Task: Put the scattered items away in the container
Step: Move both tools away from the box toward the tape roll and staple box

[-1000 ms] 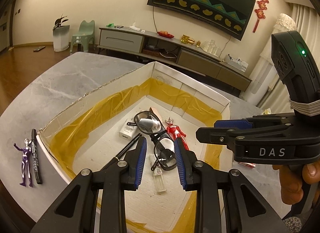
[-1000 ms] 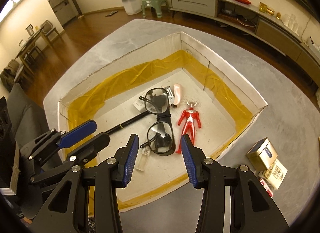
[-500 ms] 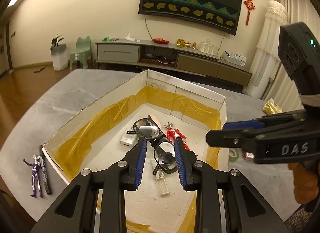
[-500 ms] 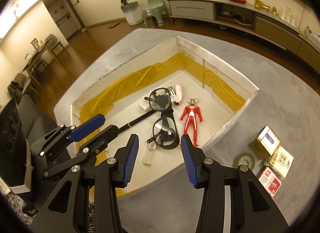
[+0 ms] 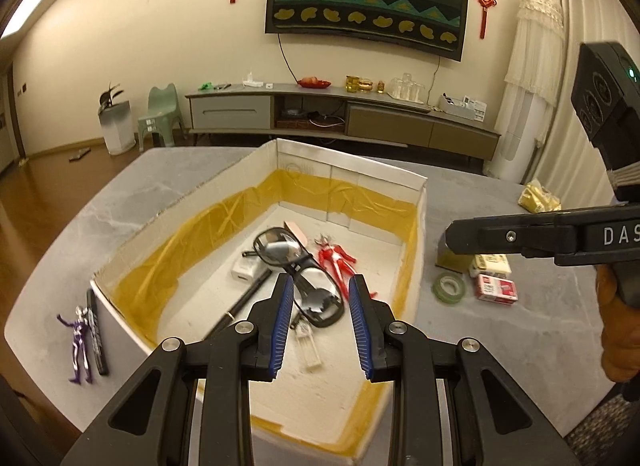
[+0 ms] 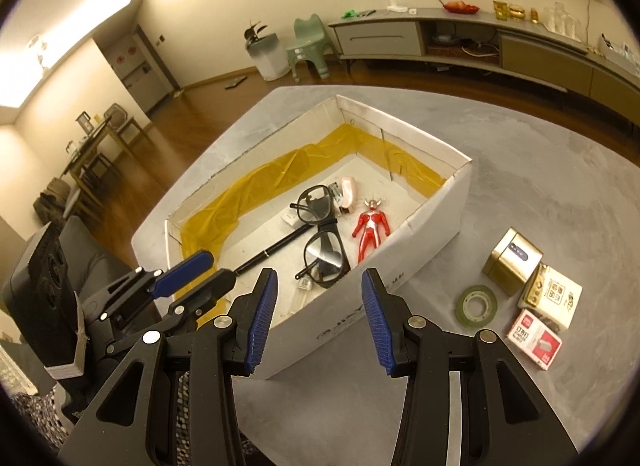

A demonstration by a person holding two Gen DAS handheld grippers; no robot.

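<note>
A white cardboard box [image 5: 416, 266] [image 6: 440, 201] lined with yellow tape holds black glasses [image 5: 298, 266] [image 6: 320, 238], a red toy figure [image 5: 338, 258] [image 6: 372, 225], a black pen [image 5: 244, 298] [image 6: 276, 250], a small clear bottle [image 5: 308, 346] and a white charger [image 5: 245, 269]. My left gripper [image 5: 320, 326] hangs open above the box's near end. My right gripper [image 6: 316, 322] is open too, held above the box's near wall. Left of the box lie a purple figure [image 5: 80, 342] and a black marker [image 5: 97, 338]. On the right sit a green tape roll [image 6: 476, 302] [image 5: 450, 286], a gold tin [image 6: 512, 262] and small cartons [image 6: 552, 298].
The grey marble table [image 6: 540, 193] carries everything. A red-and-white packet [image 6: 534, 338] [image 5: 496, 288] lies nearest the tape roll. A yellow bag [image 5: 538, 197] sits at the far right. Behind stand a TV cabinet [image 5: 340, 113], a green stool [image 5: 160, 113] and a dining set [image 6: 96, 149].
Both grippers have pulled back and up from the box, staying open. The glasses rest in the box, and the items on the right of the table have come into sight.
</note>
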